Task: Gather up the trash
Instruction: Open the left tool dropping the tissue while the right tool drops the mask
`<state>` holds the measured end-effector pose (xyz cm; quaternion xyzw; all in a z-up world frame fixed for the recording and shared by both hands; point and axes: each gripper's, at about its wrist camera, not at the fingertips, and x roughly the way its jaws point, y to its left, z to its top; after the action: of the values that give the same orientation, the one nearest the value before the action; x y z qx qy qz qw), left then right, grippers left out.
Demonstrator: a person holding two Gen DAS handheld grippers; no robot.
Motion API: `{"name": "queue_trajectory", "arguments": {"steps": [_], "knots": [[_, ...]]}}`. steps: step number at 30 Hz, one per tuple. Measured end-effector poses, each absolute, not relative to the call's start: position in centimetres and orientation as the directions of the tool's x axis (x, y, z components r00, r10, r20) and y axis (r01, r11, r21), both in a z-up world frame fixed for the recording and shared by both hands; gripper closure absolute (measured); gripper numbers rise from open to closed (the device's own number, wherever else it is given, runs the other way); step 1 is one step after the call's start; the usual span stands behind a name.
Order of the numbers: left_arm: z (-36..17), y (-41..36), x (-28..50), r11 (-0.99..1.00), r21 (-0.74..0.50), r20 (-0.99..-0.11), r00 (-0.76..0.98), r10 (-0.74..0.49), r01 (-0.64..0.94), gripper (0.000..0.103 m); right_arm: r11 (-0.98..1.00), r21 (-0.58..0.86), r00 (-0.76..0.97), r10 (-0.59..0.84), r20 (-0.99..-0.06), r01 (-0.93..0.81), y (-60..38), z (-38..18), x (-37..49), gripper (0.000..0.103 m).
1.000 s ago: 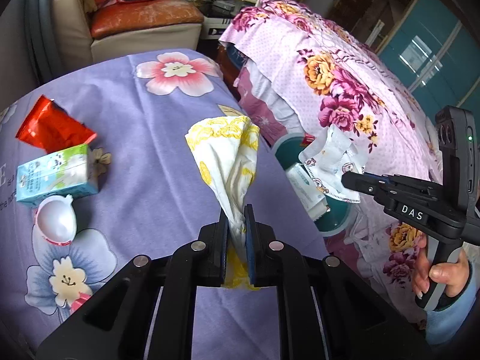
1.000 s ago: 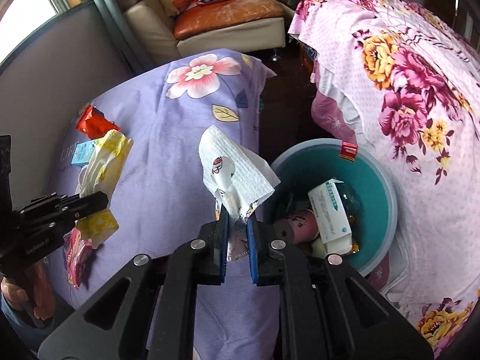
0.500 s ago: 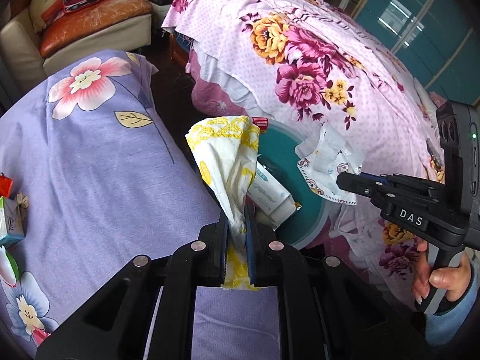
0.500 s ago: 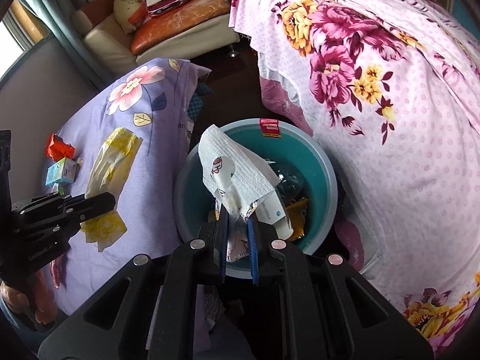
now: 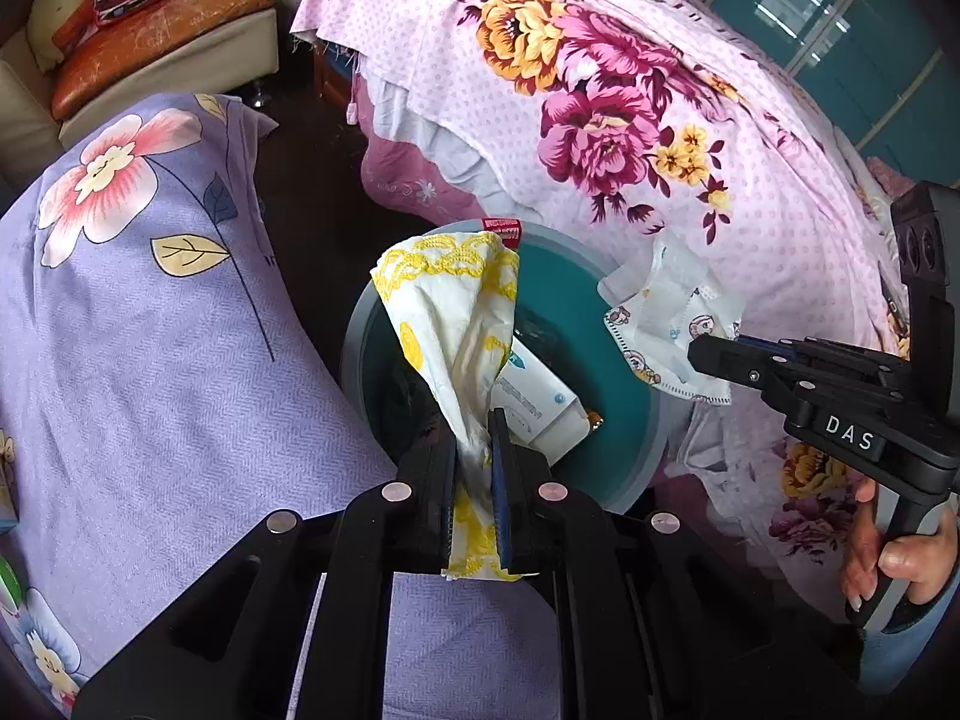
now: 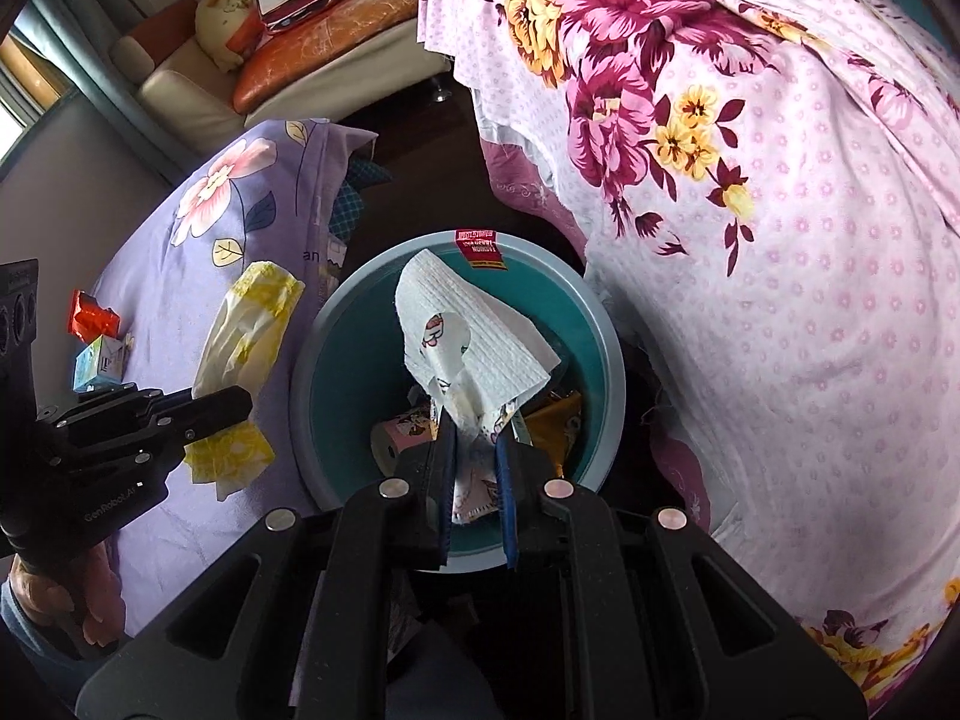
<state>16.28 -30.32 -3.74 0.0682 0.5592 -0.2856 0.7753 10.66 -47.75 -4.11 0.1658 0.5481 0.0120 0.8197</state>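
Note:
My left gripper [image 5: 474,441] is shut on a yellow-and-white tissue [image 5: 456,312] and holds it over the near left edge of a teal bin [image 5: 636,420]. My right gripper [image 6: 477,438] holds a white cartoon-print tissue [image 6: 480,348] above the middle of the bin [image 6: 336,360]; its jaws stand slightly apart around the tissue. The right gripper [image 5: 699,354] also shows in the left wrist view with that tissue [image 5: 666,324]. The left gripper [image 6: 240,402] with the yellow tissue [image 6: 246,324] shows in the right wrist view. The bin holds a white box [image 5: 534,402] and other trash.
A purple floral table cloth [image 5: 150,330] lies to the left. A red wrapper [image 6: 90,315] and a small blue carton [image 6: 99,363] rest on it. A pink floral bed cover [image 6: 780,240] rises right of the bin. A sofa [image 6: 300,60] stands behind.
Both grippers have moved from over the table to above the bin, each still carrying its tissue. The right gripper's jaws have eased apart a little.

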Motion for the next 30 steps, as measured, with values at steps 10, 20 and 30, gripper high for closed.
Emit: {"name": "queue_trajectory", "arguments": {"steps": [10, 20, 30], "knots": [[-4.4, -31.1, 17.3, 0.826, -0.203, -0.912, 0.205, -0.354, 0.525, 0.078, 0.944, 0.278, 0.386, 0.192, -0.902, 0.18, -48.6, -4.7, 11.5, 0.09], [-3.7, -31.0, 17.3, 0.838, -0.167, -0.903, 0.26, -0.341, 0.519, 0.024, 0.943, 0.272, 0.382, 0.184, -0.906, 0.192, -49.0, -4.8, 11.8, 0.089], [-3.5, -28.8, 16.4, 0.85, -0.165, -0.905, 0.265, -0.332, 0.5, 0.011, 0.947, 0.277, 0.347, 0.207, -0.915, 0.165, -47.8, -5.3, 12.8, 0.088]]}}
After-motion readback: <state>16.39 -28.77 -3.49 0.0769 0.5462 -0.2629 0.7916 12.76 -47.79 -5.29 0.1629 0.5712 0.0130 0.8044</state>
